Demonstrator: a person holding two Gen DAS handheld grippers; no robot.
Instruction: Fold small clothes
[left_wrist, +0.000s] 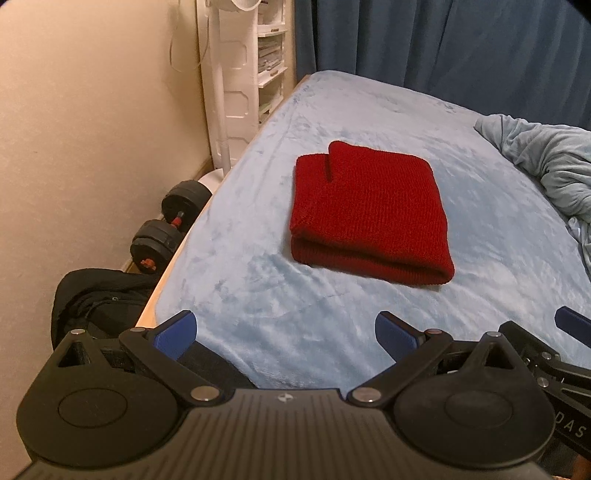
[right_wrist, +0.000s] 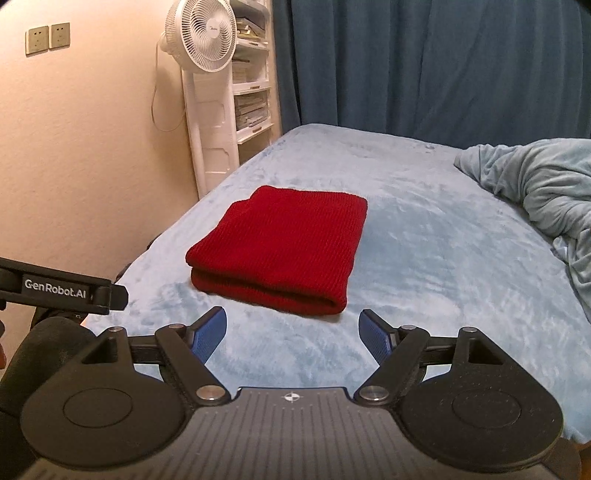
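A red knitted garment (left_wrist: 365, 214) lies folded into a thick rectangle on the light blue bed cover (left_wrist: 295, 314). It also shows in the right wrist view (right_wrist: 284, 247). My left gripper (left_wrist: 286, 336) is open and empty, near the bed's front edge, short of the garment. My right gripper (right_wrist: 293, 334) is open and empty, just in front of the garment's near fold. Part of the right gripper (left_wrist: 569, 325) shows at the right edge of the left wrist view.
A crumpled light blue blanket (right_wrist: 535, 199) lies at the bed's right side. A white fan (right_wrist: 203, 37) and shelves (right_wrist: 251, 92) stand at the far left by the wall. Dumbbells (left_wrist: 173, 225) and a black bag (left_wrist: 99, 299) lie on the floor left of the bed. Dark blue curtains (right_wrist: 424, 62) hang behind.
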